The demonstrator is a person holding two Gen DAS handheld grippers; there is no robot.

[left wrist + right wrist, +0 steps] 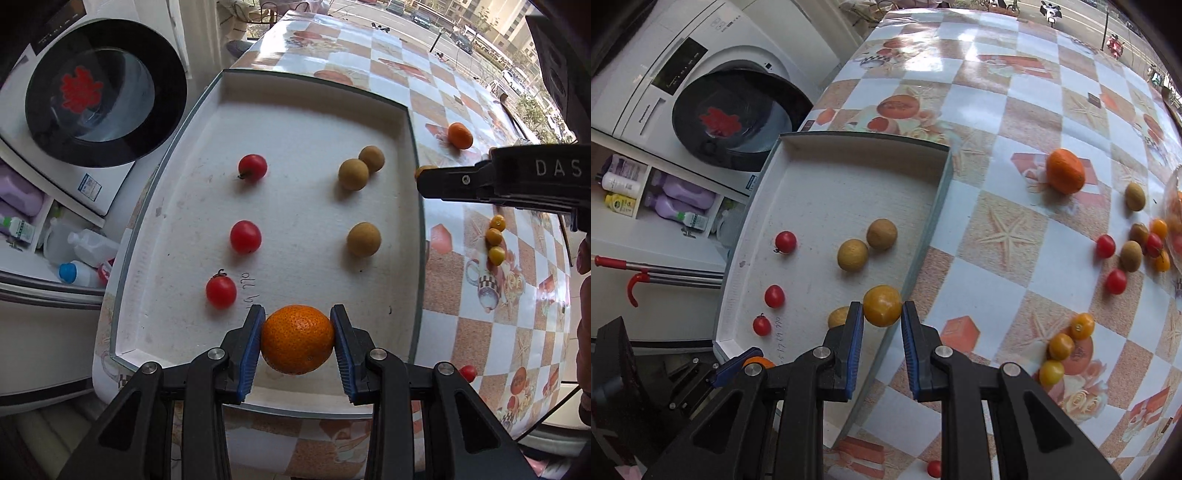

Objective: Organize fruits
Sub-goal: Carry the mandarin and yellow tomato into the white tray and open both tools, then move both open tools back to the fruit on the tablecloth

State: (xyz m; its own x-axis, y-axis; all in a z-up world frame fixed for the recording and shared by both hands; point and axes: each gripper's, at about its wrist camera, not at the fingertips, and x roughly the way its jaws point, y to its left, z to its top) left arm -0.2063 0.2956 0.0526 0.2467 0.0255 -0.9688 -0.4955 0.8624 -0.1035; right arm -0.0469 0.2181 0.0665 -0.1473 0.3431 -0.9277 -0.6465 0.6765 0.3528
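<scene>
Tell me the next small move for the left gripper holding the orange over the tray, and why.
Probably lower the orange onto the bare near end of the white tray and open the left gripper. The red tomatoes line the left side and the brown fruits the right, so the middle near end looks free. The right gripper holds a yellow fruit at the tray's right edge.

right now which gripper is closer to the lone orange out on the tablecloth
Right. The right gripper, shut on a yellow tomato, is over the tray's table-side edge, near the orange. The left gripper holds another orange at the tray's near end, farther away.
</scene>
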